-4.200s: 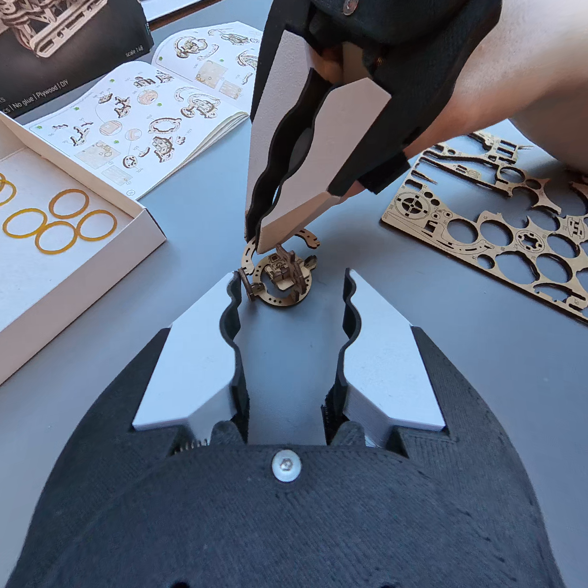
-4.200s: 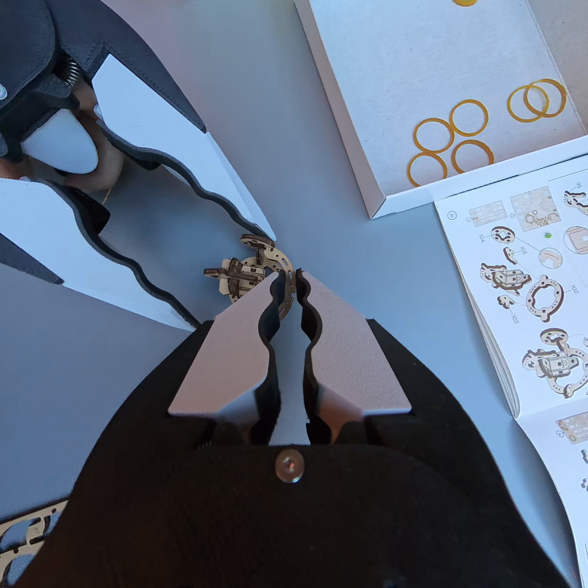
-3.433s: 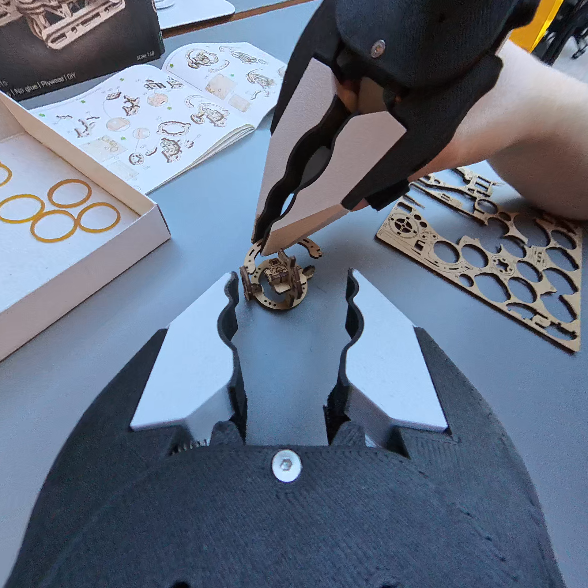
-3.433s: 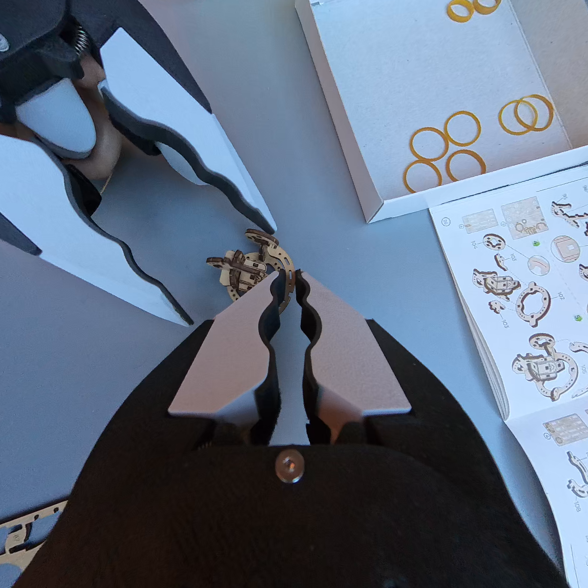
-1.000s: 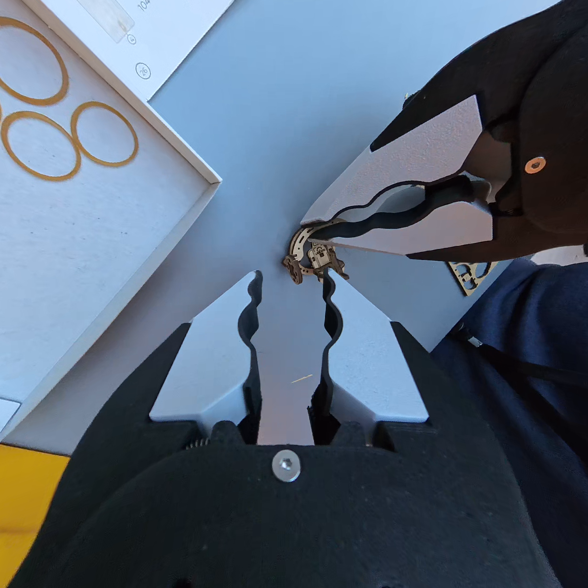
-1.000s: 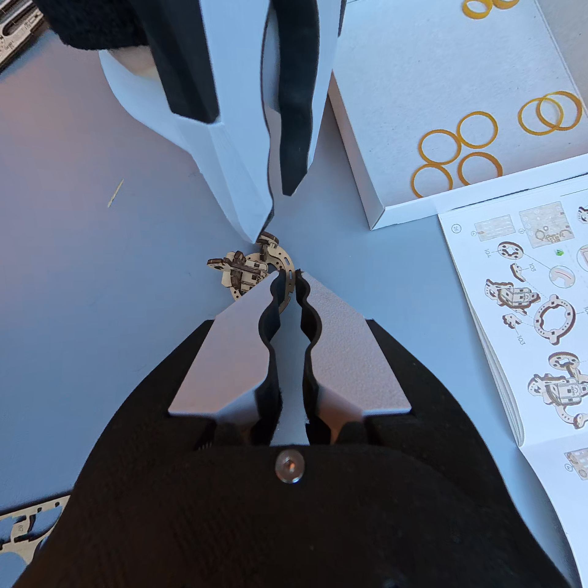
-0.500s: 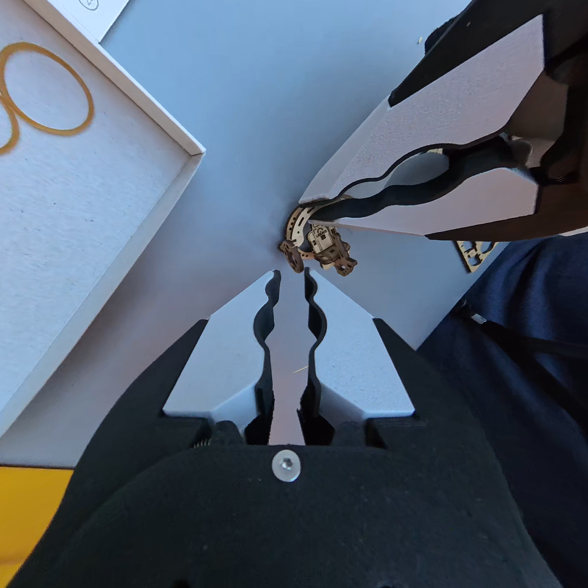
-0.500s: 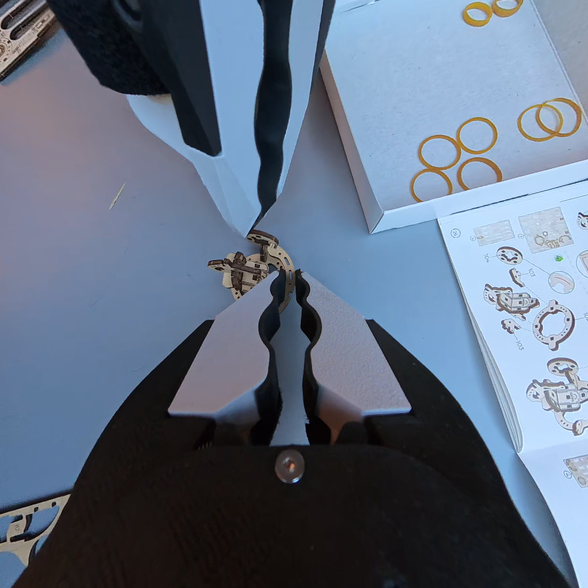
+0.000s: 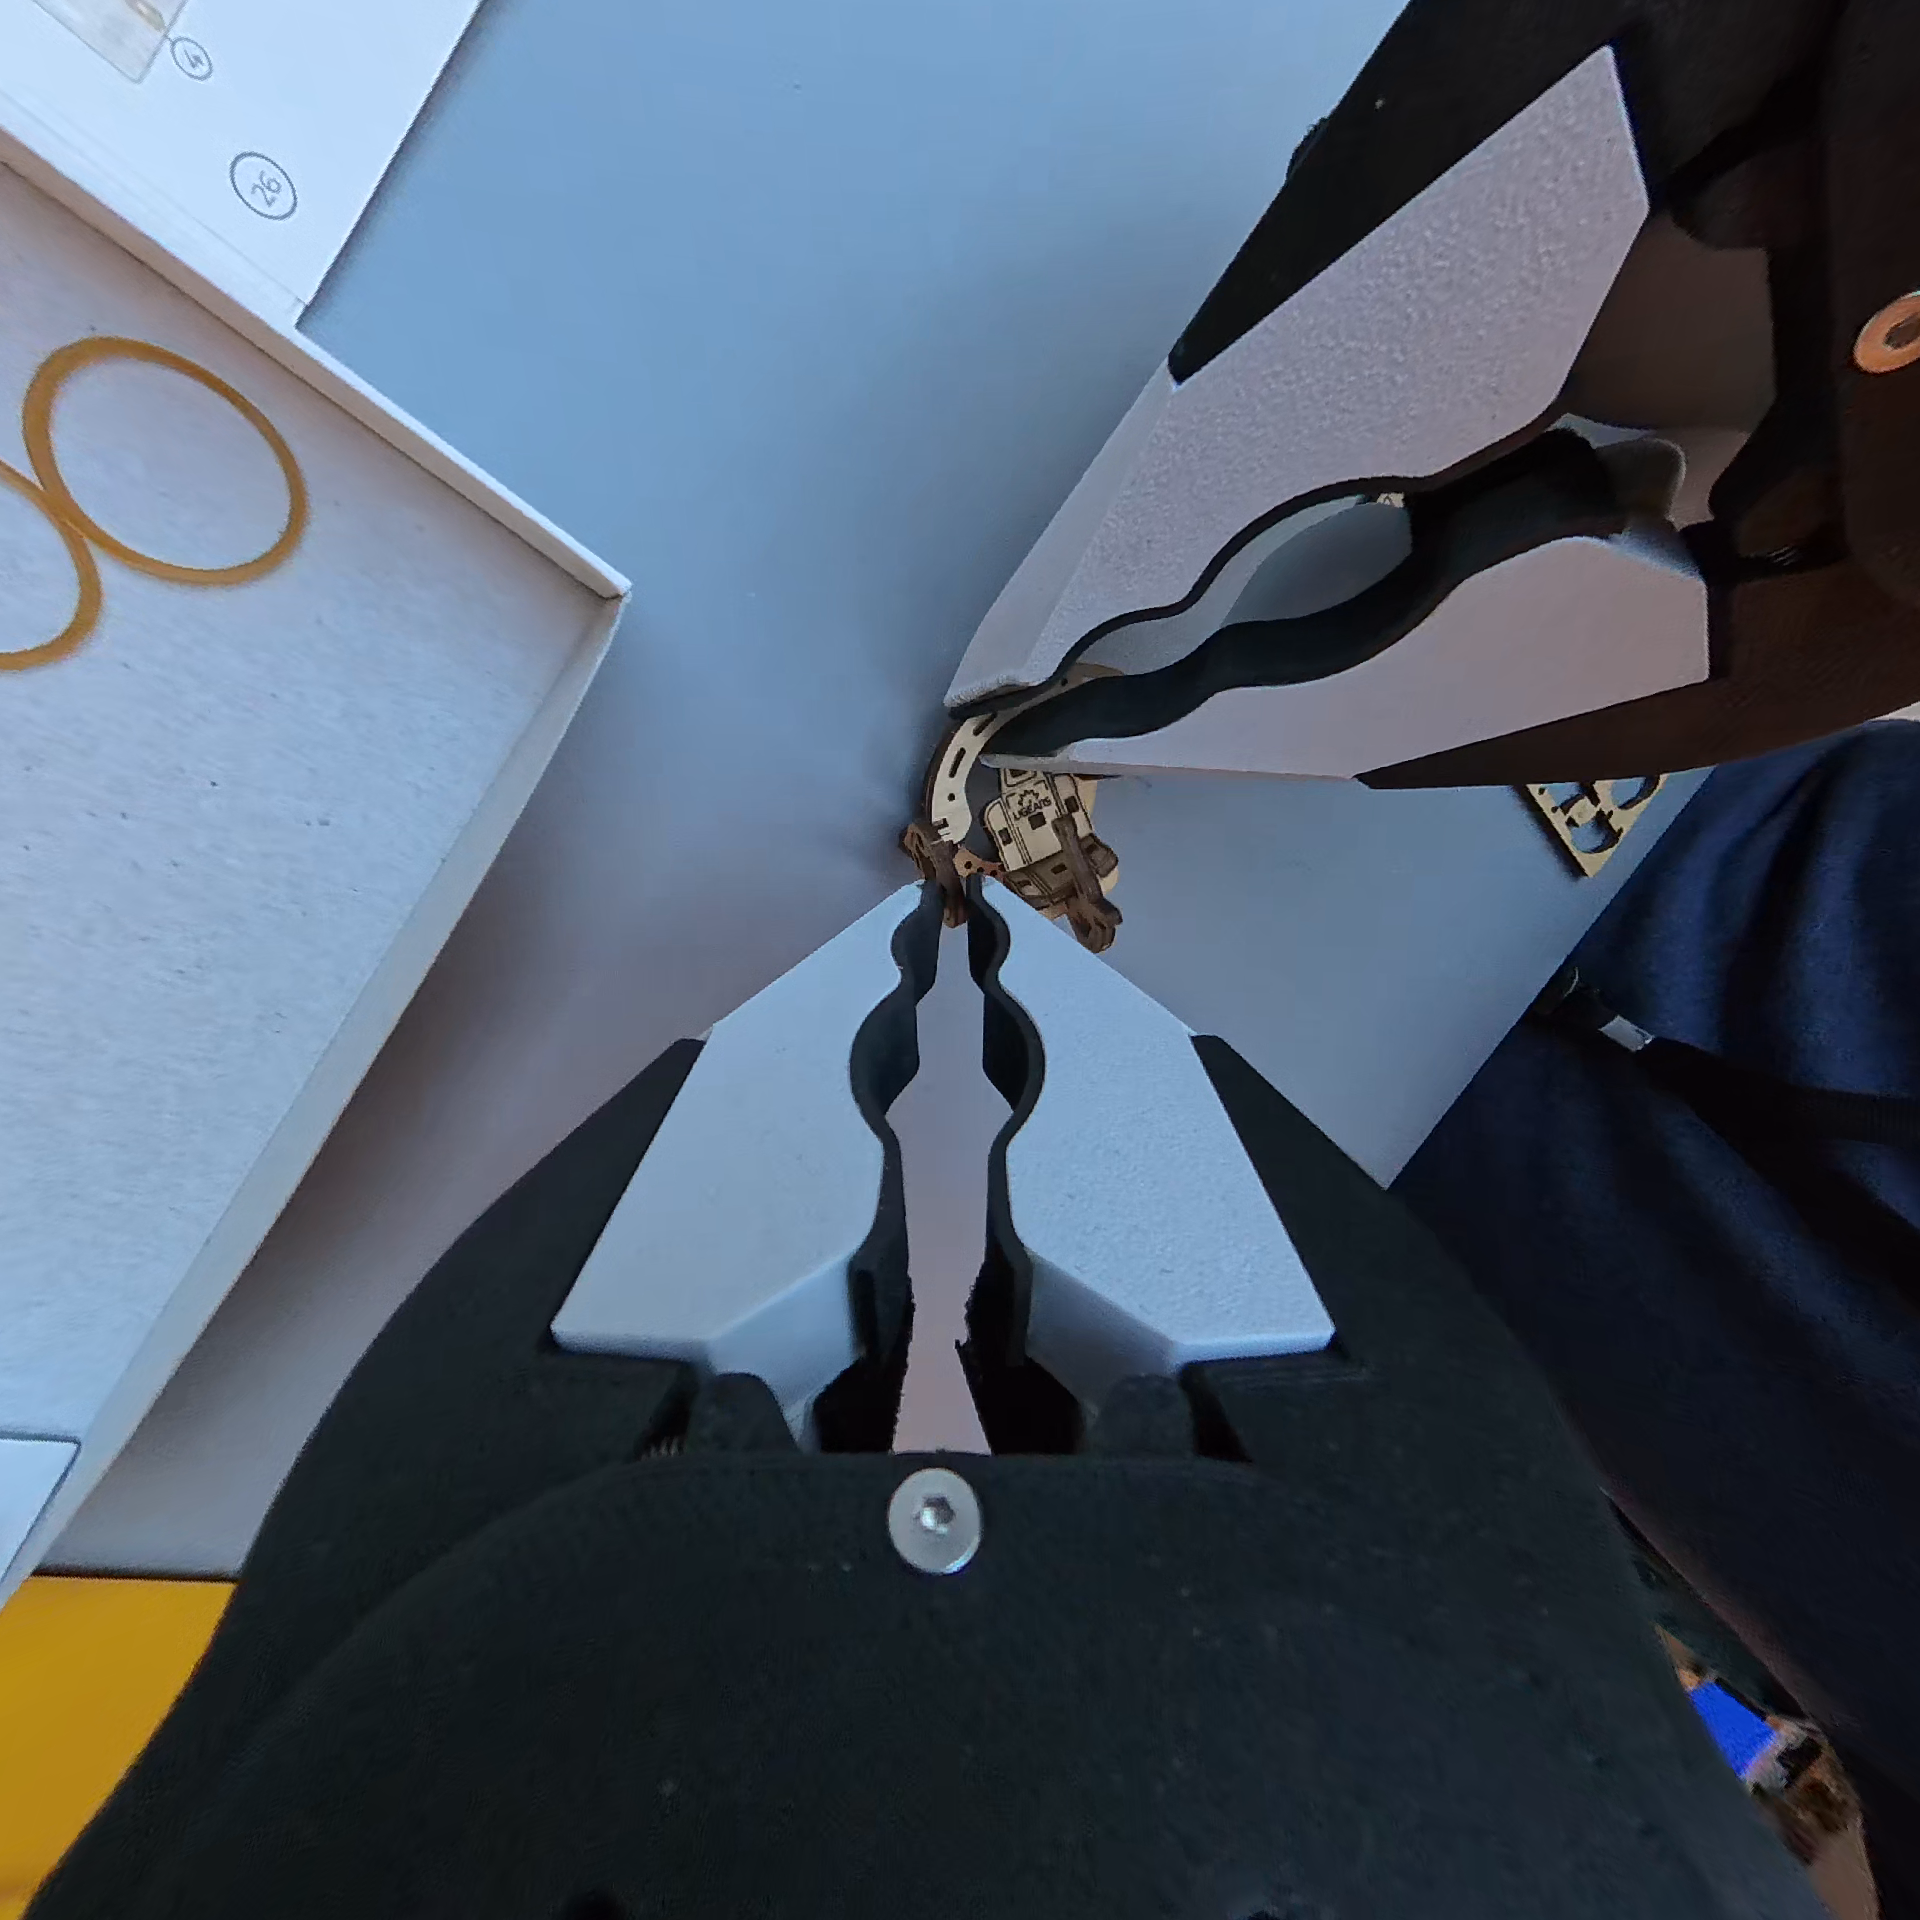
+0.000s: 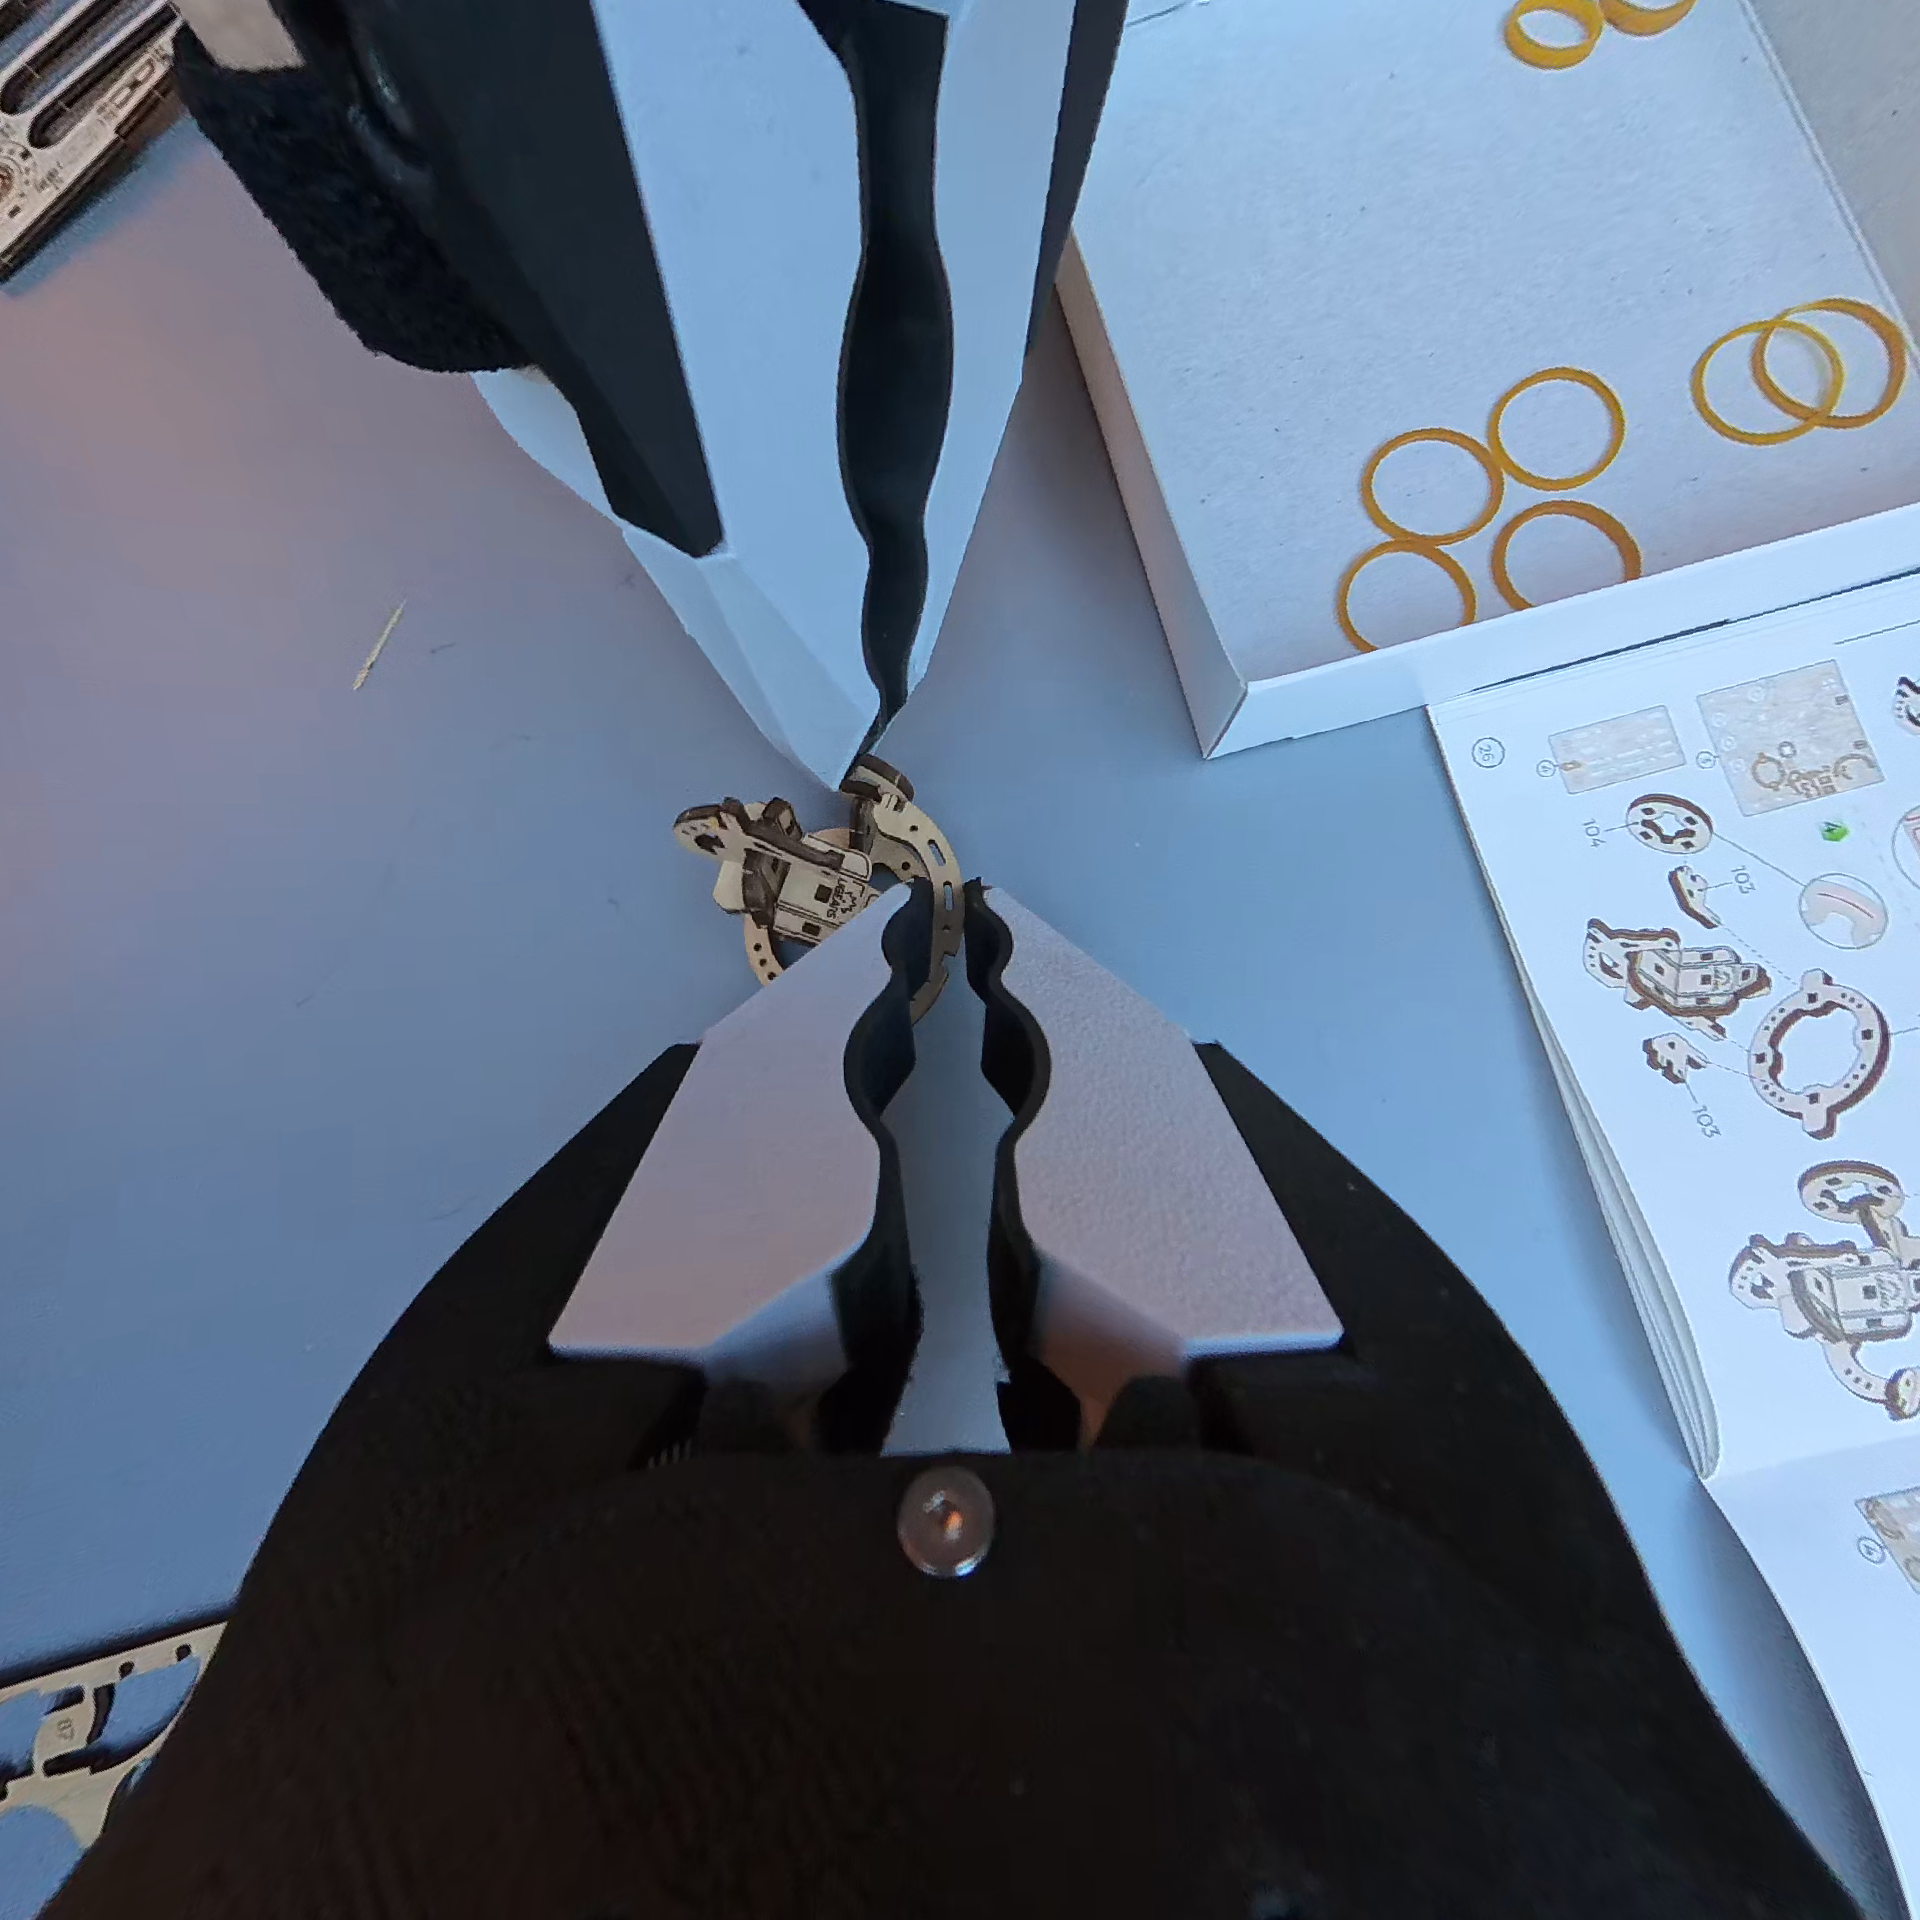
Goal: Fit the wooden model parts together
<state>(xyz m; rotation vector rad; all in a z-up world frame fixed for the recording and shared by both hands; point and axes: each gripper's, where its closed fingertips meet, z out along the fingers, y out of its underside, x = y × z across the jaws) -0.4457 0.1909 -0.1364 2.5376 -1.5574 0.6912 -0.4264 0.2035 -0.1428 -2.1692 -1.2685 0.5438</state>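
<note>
- The wooden model (image 10: 821, 883), a thin plywood ring with a small block fitted inside, is held above the grey bench (image 10: 312, 987), near its front edge.
- Its ring is clamped by the right gripper (image 10: 940, 896); a small tab is pinched by the left gripper (image 9: 951, 896) (both sets of jaws nearly closed).
- It is judged light, stiff and brittle; holds are best taken on the ring's flat.
- Open room lies left of the white box (image 10: 1226, 665) and the instruction booklet (image 10: 1558, 831).

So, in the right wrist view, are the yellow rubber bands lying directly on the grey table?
No, the yellow rubber bands lie inside the shallow white box, which sits on the table.
</note>
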